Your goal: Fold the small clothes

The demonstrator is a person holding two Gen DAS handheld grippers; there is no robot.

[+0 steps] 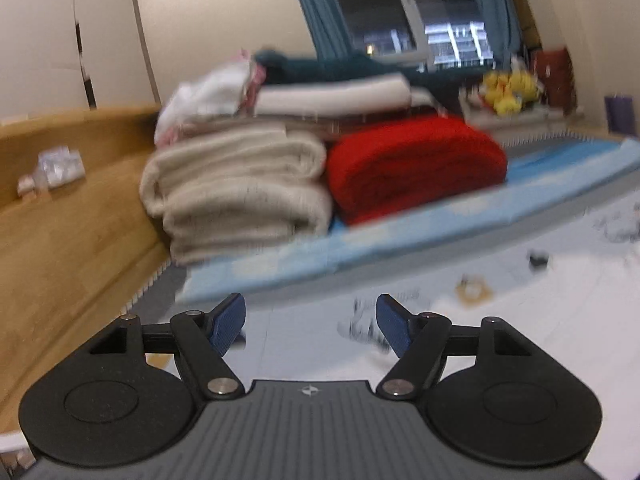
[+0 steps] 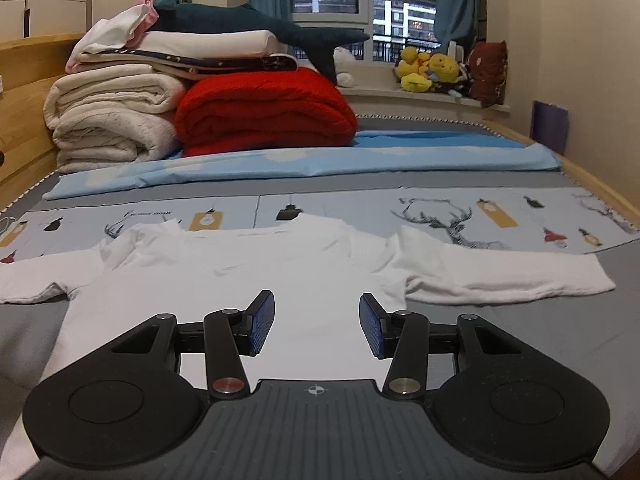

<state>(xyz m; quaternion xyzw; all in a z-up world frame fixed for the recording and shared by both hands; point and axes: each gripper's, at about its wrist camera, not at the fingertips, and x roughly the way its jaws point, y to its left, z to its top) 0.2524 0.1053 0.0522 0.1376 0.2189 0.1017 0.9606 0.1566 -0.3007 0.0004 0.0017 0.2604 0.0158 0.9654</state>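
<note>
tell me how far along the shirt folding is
Done: the white shirt lies spread flat on the bed, sleeves out. In hand: nothing; the left gripper and right gripper are both open and empty. Left: every fold, since no sleeve or hem is turned in yet.

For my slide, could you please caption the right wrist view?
Open right gripper over a white shirt spread flat on the bed.
</note>
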